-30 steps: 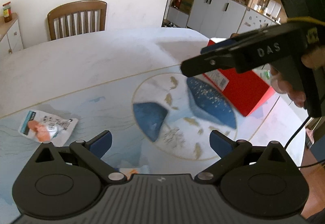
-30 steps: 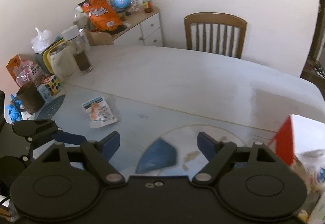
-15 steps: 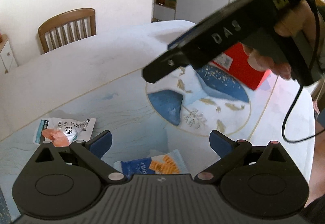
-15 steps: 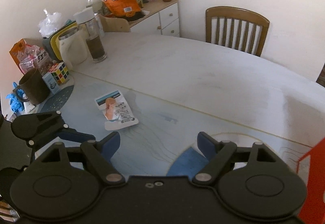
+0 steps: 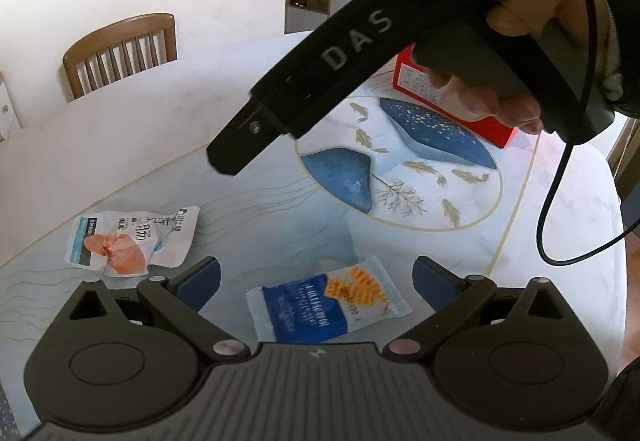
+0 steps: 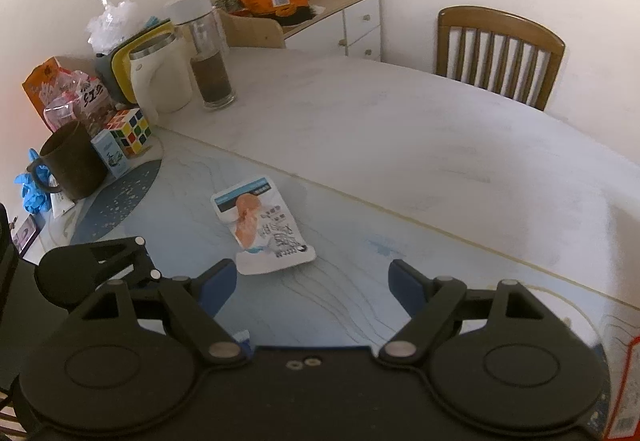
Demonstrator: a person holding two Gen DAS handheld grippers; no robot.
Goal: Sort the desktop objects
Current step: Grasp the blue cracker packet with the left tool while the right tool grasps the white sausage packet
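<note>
Both tongs stand wide open with nothing between their blue pads. The left tongs [image 5: 316, 275] hover over a flat, crinkle-edged blue-and-white cracker packet [image 5: 326, 307] lying on the glossy marble-patterned bench [image 5: 560, 201]. The right tongs [image 6: 310, 281] point at a creased white sausage pouch [image 6: 262, 225] printed with pink meat, lying flat nearby. A red cardboard box [image 5: 448, 97] sits beyond the round fish medallion [image 5: 400, 169].
</note>
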